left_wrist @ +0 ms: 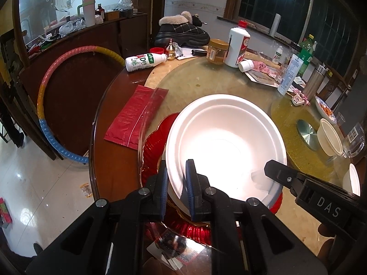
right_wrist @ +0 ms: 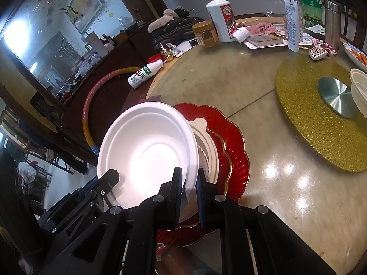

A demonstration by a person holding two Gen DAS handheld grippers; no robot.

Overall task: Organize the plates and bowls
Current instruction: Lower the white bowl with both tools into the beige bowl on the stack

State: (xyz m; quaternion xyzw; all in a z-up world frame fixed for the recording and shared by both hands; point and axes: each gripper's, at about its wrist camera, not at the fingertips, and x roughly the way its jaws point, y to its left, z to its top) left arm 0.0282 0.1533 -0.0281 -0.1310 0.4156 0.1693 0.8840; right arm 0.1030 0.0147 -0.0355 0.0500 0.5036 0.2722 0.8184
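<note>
White foam bowl [left_wrist: 226, 142] being held at its rim from two sides, hanging just above a beige ribbed bowl [right_wrist: 207, 153] nested on the red scalloped plate [right_wrist: 236, 151] at the near left part of the counter [right_wrist: 275, 183]. Left gripper [left_wrist: 176, 188] pinching the near left rim, jaws closed on the foam wall, one pad inside and one outside; right gripper [right_wrist: 190, 190] clamping the near right rim likewise, jaws closed on it. Both reaching in low and forward, nearly level, converging on the bowl from either side. Judging the step as stacking: lowering the foam bowl into the beige one. Next needing a level descent, centring over the stack, then easing both grips apart together so thin foam neither tips nor creases. Leaving another beige bowl [left_wrist: 329, 137] waiting at far right.
</note>
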